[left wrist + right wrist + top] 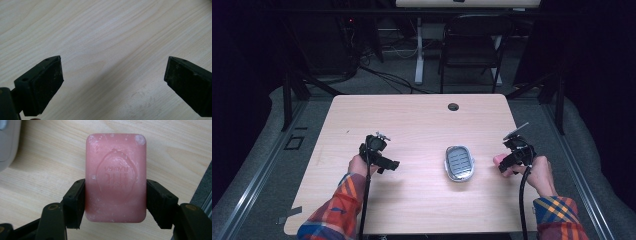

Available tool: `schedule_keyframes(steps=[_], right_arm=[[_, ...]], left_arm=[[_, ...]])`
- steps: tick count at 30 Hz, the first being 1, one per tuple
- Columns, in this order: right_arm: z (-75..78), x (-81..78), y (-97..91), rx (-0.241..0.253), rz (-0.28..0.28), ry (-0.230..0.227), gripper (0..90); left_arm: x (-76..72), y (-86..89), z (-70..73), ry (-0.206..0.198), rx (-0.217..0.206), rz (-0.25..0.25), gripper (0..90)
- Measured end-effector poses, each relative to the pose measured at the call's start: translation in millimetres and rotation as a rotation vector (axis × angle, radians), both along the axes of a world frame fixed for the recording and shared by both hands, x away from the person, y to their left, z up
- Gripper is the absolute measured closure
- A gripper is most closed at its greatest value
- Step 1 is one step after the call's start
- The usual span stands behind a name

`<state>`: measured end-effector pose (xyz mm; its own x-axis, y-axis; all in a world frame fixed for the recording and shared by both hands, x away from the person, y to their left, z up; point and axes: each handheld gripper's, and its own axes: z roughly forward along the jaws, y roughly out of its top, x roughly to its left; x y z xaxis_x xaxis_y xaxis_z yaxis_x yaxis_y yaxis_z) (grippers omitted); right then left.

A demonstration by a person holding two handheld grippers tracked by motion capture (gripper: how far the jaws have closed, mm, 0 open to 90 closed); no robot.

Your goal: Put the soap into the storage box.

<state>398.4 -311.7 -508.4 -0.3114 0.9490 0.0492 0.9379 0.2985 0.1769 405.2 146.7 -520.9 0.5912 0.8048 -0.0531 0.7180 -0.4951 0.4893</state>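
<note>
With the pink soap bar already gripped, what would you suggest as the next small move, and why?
Probably carry the soap bar leftward over the soap dish. The right tongs clamp its sides, and the dish lies empty beside them on the table.

embossed soap (pixel 115 177) lettering, unreadable

A pale wood-grain table (pixel 412 120) with a round cable hole (pixel 453 106) near its far edge carries a grey soap dish (pixel 459 163), lying between the two sets of jaws, nearer the right ones.
</note>
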Motion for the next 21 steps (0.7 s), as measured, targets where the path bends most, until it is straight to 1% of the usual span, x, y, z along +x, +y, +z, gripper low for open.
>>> schedule_keyframes(steps=[1, 4, 5, 6, 7, 8, 10, 11, 13, 14, 15, 16, 17, 18, 19, 20, 21], right_arm=[[1.3, 0.1, 0.6, -0.004, 0.005, 0.008, 37.0], [5.2, -1.1, 3.0, 0.005, 0.015, -0.002, 37.0], [6.6, -1.5, 3.7, -0.001, 0.012, -0.002, 36.9], [5.9, -2.6, 4.9, 0.012, 0.002, -0.022, 37.0], [7.2, -2.6, 5.0, 0.014, 0.014, -0.014, 37.0], [9.3, -2.8, 6.2, -0.002, 0.025, -0.003, 37.0], [11.4, -3.6, 8.0, -0.006, 0.038, 0.002, 37.0], [10.8, -4.5, 9.0, 0.004, 0.028, -0.012, 37.0], [13.1, -5.2, 10.8, 0.003, 0.034, -0.014, 37.0], [14.2, -6.0, 11.7, 0.005, 0.033, -0.024, 37.0], [17.3, -5.2, 11.4, -0.004, 0.057, 0.001, 37.0], [17.0, -6.7, 12.9, 0.006, 0.044, -0.021, 37.0], [18.3, -6.7, 12.9, 0.012, 0.051, -0.014, 37.0], [19.1, -7.2, 13.8, 0.005, 0.05, -0.019, 36.9], [19.6, -7.4, 14.1, 0.009, 0.057, -0.023, 37.0], [20.4, -7.9, 15.2, 0.007, 0.049, -0.025, 37.0], [21.7, -7.5, 15.0, 0.004, 0.062, -0.017, 37.0]], left_arm=[[0.0, 0.1, 0.1, -0.001, -0.001, 0.001, 2.0], [0.0, -0.1, 0.3, -0.002, -0.001, -0.001, 2.0], [0.2, -0.1, 0.3, -0.002, -0.001, 0.0, 2.1], [0.3, -0.2, 0.2, -0.002, -0.001, 0.002, 2.0], [0.4, -0.2, 0.2, -0.003, -0.001, 0.005, 2.1], [0.5, -0.3, 0.2, -0.003, -0.003, 0.005, 2.1], [0.4, -0.8, 0.3, -0.003, -0.006, 0.006, 2.1], [0.3, -1.0, 0.3, -0.001, -0.006, 0.007, 2.1], [0.7, -1.0, 0.1, -0.002, -0.006, 0.005, 2.1], [0.6, -0.8, 0.2, 0.0, -0.006, 0.007, 2.1], [0.7, -0.6, 0.2, 0.0, -0.007, 0.007, 2.1], [0.8, -0.4, 0.1, -0.002, -0.006, 0.006, 2.1], [0.8, -0.4, 0.2, 0.0, -0.006, 0.007, 2.1], [0.9, -0.4, 0.1, -0.001, -0.006, 0.006, 2.1], [0.8, -0.5, 0.1, 0.002, -0.007, 0.006, 2.1], [0.9, -0.6, 0.0, 0.001, -0.008, 0.005, 2.1], [0.8, -0.7, 0.0, 0.002, -0.008, 0.005, 2.1]])
